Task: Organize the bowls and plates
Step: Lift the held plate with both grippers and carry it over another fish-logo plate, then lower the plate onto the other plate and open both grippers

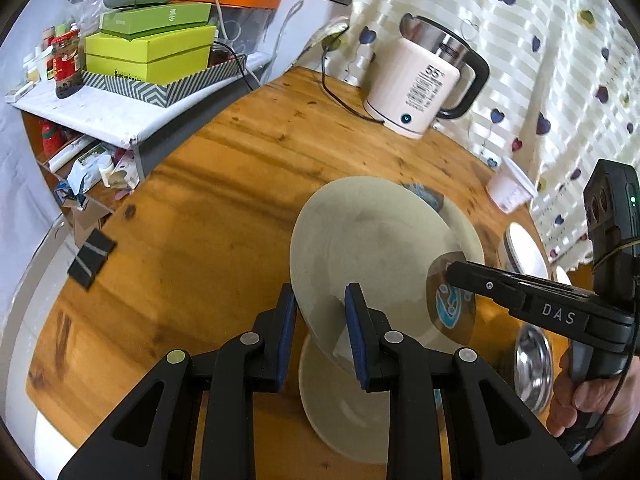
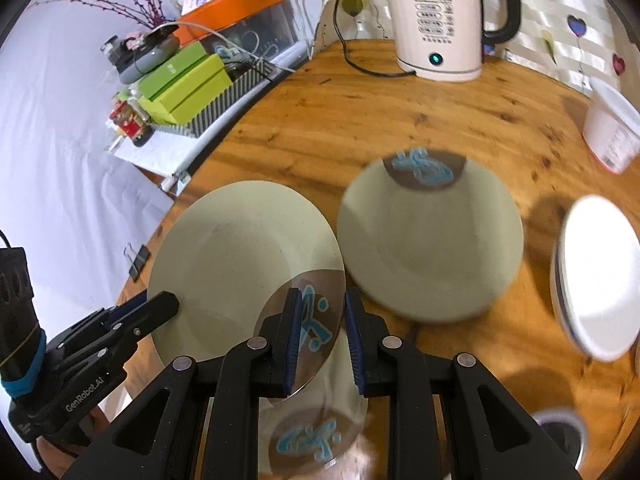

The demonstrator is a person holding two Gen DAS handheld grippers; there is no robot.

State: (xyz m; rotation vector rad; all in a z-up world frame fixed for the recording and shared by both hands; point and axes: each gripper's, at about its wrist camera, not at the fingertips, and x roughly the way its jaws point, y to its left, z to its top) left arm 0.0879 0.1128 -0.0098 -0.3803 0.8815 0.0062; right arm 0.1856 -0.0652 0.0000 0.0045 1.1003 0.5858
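Note:
Both grippers hold one beige plate (image 1: 368,240) tilted above the wooden table (image 1: 200,208). My left gripper (image 1: 322,320) is shut on its near rim. My right gripper (image 2: 322,320) is shut on the opposite rim, over the plate's (image 2: 240,248) grey patch with a blue drawing. The right gripper (image 1: 452,272) also reaches in from the right in the left wrist view. The left gripper (image 2: 160,304) shows at the lower left of the right wrist view. A second matching plate (image 2: 428,248) lies on the table beyond. A third plate (image 2: 312,436) lies under the held one.
A white kettle (image 2: 436,20) with its cord stands at the table's far edge. A white cup (image 2: 612,132) and a stack of white dishes (image 2: 596,280) are on the right. A steel bowl (image 1: 534,368) sits near a person's hand. A cluttered shelf (image 1: 120,112) borders the left.

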